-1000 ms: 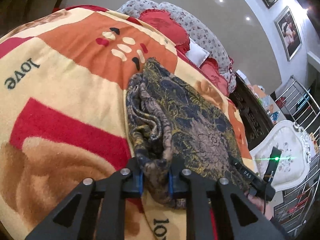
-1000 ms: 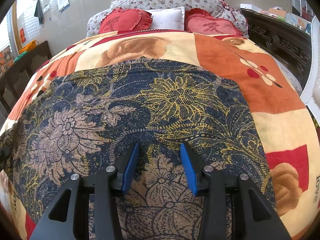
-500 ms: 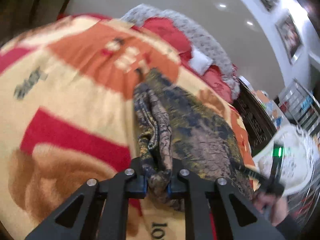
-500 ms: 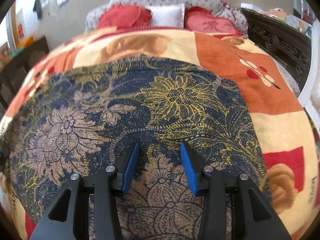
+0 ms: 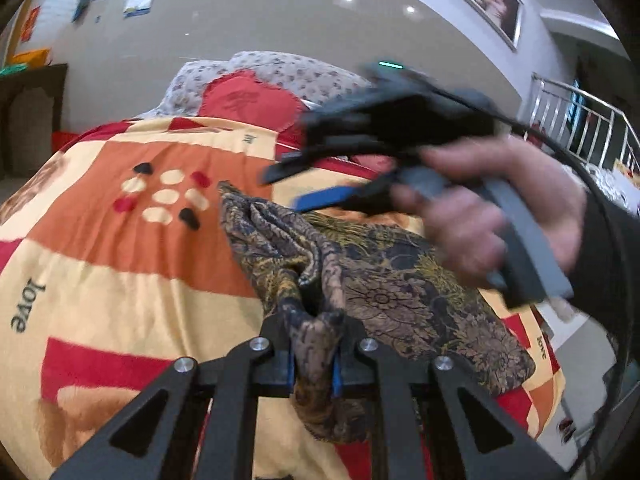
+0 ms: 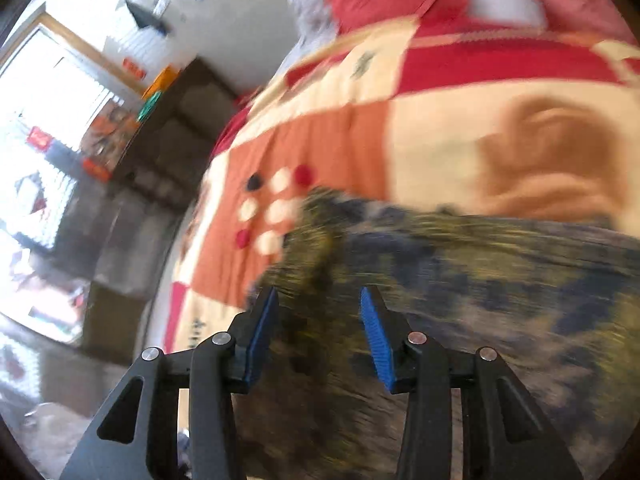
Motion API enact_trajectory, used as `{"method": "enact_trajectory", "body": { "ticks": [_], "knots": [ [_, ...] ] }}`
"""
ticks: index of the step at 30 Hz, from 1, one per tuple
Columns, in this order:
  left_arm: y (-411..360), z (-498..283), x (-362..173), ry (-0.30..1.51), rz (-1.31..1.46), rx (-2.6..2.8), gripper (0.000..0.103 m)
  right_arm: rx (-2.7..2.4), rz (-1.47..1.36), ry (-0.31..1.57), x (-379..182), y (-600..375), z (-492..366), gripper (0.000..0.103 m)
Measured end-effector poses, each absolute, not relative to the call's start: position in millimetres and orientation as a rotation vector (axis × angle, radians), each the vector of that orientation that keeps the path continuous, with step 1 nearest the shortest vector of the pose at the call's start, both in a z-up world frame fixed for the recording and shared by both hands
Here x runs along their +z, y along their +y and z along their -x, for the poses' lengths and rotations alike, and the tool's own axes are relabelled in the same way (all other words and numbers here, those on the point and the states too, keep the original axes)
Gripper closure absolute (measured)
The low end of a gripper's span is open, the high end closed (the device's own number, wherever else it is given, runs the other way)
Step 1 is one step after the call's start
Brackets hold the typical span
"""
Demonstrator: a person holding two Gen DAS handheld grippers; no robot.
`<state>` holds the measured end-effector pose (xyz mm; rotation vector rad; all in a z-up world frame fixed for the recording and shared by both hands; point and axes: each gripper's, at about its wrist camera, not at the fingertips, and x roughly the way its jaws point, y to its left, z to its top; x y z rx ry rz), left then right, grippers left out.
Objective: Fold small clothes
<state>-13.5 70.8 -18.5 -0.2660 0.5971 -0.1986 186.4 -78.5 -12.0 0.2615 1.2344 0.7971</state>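
A dark floral garment [image 5: 384,280], navy with gold and brown flowers, lies on the bed blanket [image 5: 120,248]. My left gripper [image 5: 314,354] is shut on a bunched edge of it at the near side. My right gripper [image 6: 316,332] is open and empty, hovering just above the garment [image 6: 480,300]; that view is blurred. In the left wrist view the right gripper [image 5: 304,188] shows above the garment's far part, held by a hand [image 5: 492,216], jaws apart.
The blanket is orange, cream and red with "love" lettering. Red cushions [image 5: 248,100] and floral pillows lie at the bed head. A dark wooden cabinet [image 6: 168,136] stands left of the bed, a metal railing [image 5: 580,120] to the right.
My right gripper has lifted off the garment and swung left over it, still open. My left gripper keeps its hold on the bunched edge and has tilted up a little.
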Motion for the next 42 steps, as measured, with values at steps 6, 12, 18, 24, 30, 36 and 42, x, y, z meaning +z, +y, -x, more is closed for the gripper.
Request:
{"method": "enact_trajectory", "body": {
  "ticks": [6,12,18,24,30,36,42],
  "knots": [
    [52.3,8.1,-19.9,0.605,0.234,-0.244,0.091,0.781,-0.06,1.356,-21.5,-22.2,-204.0,0.044],
    [44.6,2.2,-22.4,0.616,0.223,-0.275,0.091,0.727,0.105,1.391,-22.8,0.5,-211.5,0.043],
    [41.1,2.1,-23.4,0.62,0.213,-0.284,0.091,0.746,0.221,1.363,-19.1,21.7,-206.5,0.039],
    [41.7,4.6,-20.9,0.623,0.214,-0.283,0.091,0.653,0.334,1.351,-30.8,25.1,-211.4,0.063],
    [35.4,7.3,-10.8,0.611,0.195,-0.298,0.091,0.672,0.262,1.332,-21.2,-4.6,-221.3,0.081],
    [0.6,5.6,-1.1,0.607,0.151,-0.355,0.091,0.633,0.196,1.318,-7.8,-66.7,-230.6,0.082],
    [-54.5,5.2,3.3,0.623,0.083,-0.451,0.091,0.587,0.159,1.296,-3.0,-138.8,-229.4,0.082]
  ]
}}
